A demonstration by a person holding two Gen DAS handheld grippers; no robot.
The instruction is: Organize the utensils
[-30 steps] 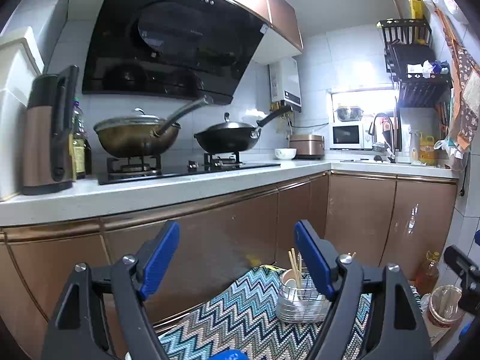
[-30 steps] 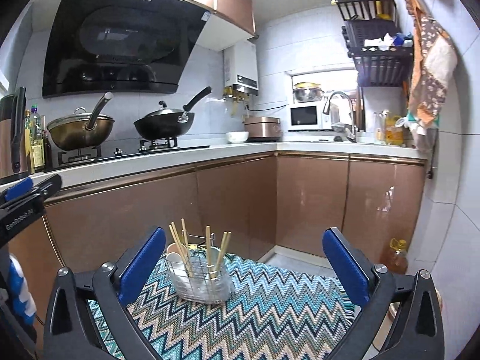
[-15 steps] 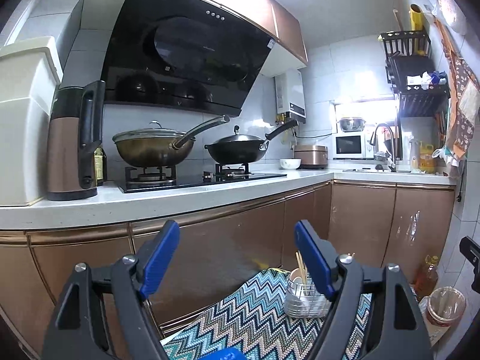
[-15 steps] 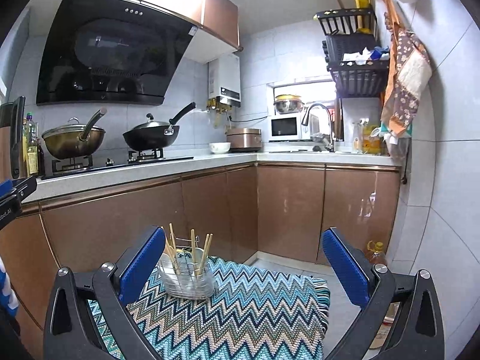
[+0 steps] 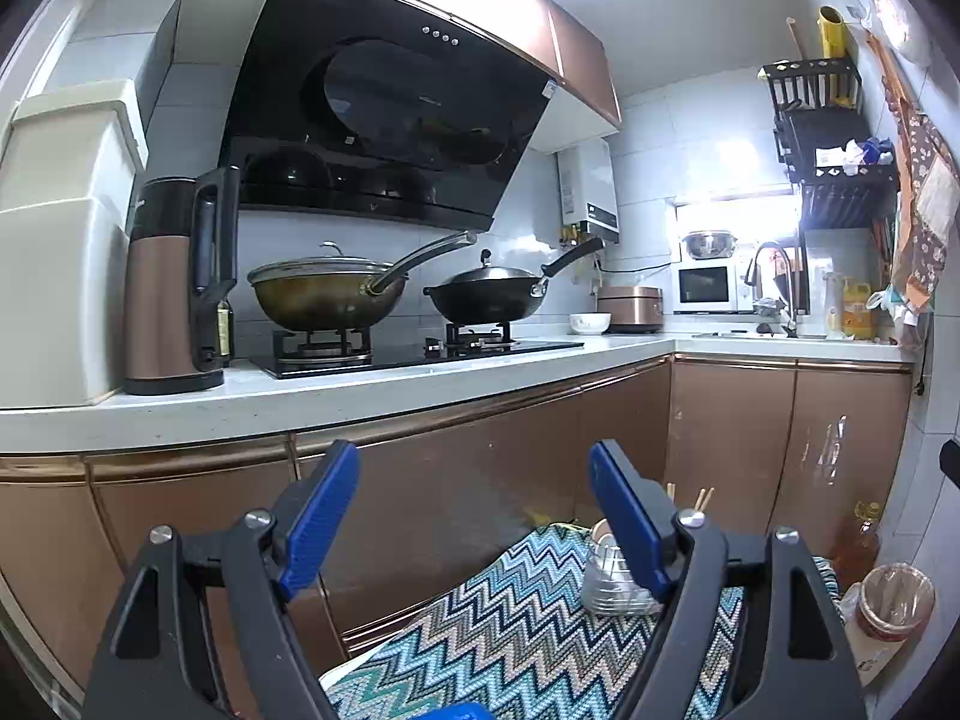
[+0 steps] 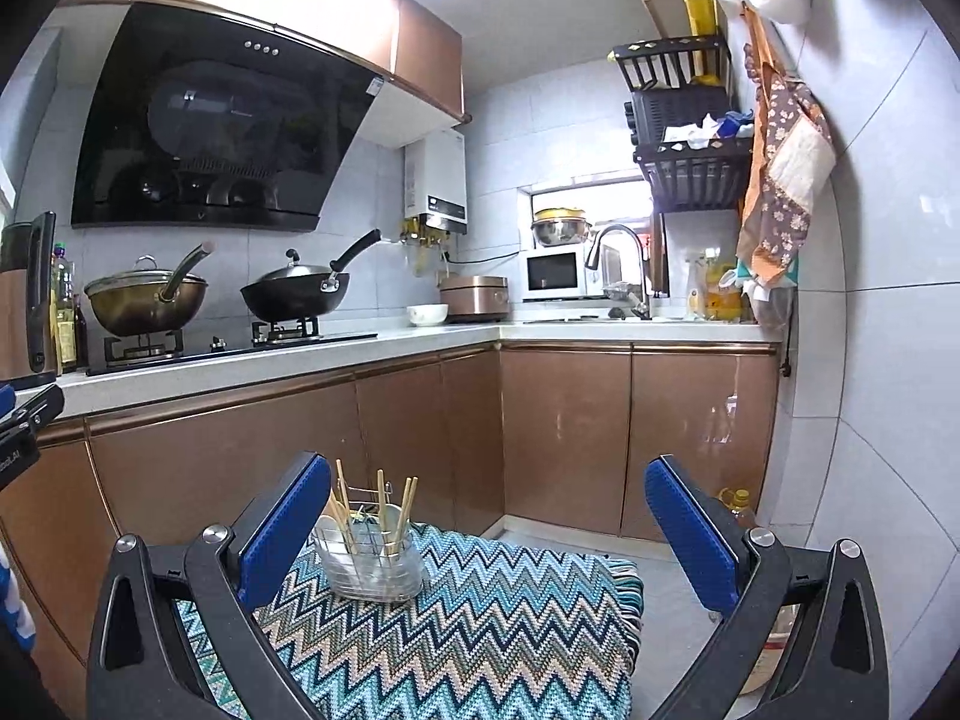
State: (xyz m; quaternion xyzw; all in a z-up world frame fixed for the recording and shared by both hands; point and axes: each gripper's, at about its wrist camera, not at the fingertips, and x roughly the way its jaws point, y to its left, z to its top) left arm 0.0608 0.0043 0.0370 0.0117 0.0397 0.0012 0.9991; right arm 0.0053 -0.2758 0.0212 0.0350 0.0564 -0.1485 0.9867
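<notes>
Both pairs of tongs have drawn back from the wire utensil holder (image 6: 372, 558): compared with a second ago it looks smaller and lower in both wrist views, and more of the worktop (image 5: 360, 396) and cabinet fronts shows. In my judgement the person is stepping away to take in the scene, so the organizing has not begun or is between steps; nothing is being carried.

The left tongs (image 5: 474, 516) stand wide with nothing between the blue pads. The right tongs (image 6: 489, 528) are also spread wide and empty.

The holder sits ahead of and below the right tongs, just inside their left pad in that view, and beyond the right pad of the left tongs, which partly hides it. It is a shiny wire basket with a clear liner, upright on a woven zigzag mat (image 6: 480, 618) of teal, cream and dark yarn with a fringed edge. Thin straight wooden chopsticks (image 6: 379, 510) lean out of it at loose angles, beside a pale rounded spoon (image 6: 330, 527).

The cabinet doors (image 6: 564, 438) ahead are glossy copper-brown.
</notes>
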